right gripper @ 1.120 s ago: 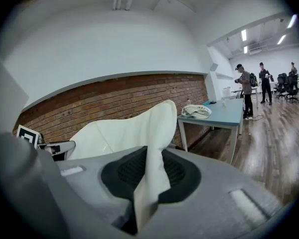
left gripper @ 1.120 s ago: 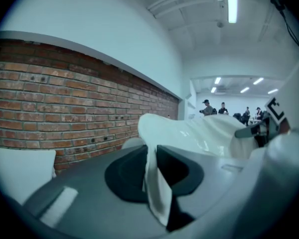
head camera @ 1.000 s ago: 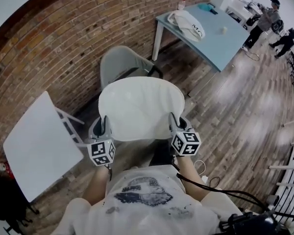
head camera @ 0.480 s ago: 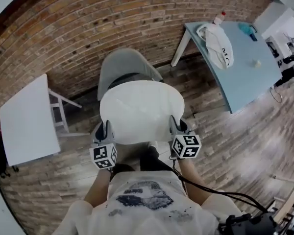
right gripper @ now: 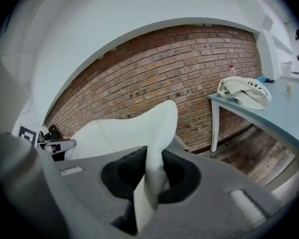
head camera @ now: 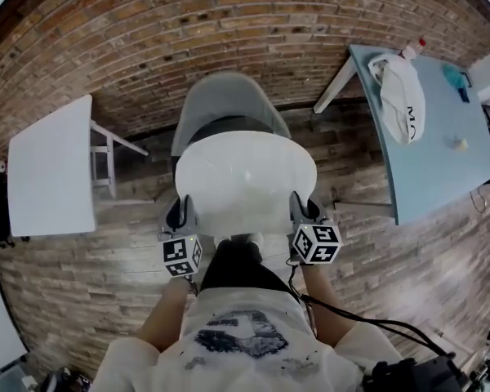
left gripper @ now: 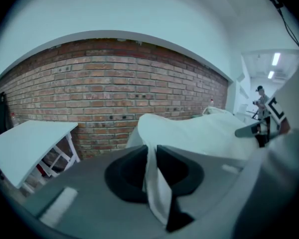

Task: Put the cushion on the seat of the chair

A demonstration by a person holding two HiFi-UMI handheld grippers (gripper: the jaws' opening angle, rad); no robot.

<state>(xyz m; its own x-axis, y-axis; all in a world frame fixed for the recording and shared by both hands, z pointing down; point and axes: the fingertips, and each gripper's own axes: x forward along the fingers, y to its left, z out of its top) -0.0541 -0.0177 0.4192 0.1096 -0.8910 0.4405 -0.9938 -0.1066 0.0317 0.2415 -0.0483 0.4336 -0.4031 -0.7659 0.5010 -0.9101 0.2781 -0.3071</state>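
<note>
Grey plastic chair (head camera: 220, 96) at brick wall (head camera: 229, 23), wooden floor (head camera: 106, 243) either side; white rounded cushion (head camera: 245, 182) over it, pinched by left gripper (head camera: 180, 212) and right gripper (head camera: 304, 209)

The cushion (head camera: 245, 178) hangs over the near part of the chair (head camera: 220, 104), which stands just before the brick wall (head camera: 245, 23) on the far side. The left gripper (head camera: 180, 216) grips the cushion's near left edge and the right gripper (head camera: 304, 213) its near right edge. A small table (head camera: 49, 166) stands left of the chair. A long table (head camera: 433, 162) stands to the right, with a bag (head camera: 404, 109) on its far end and a bottle (head camera: 415, 49) just beyond the bag.
</note>
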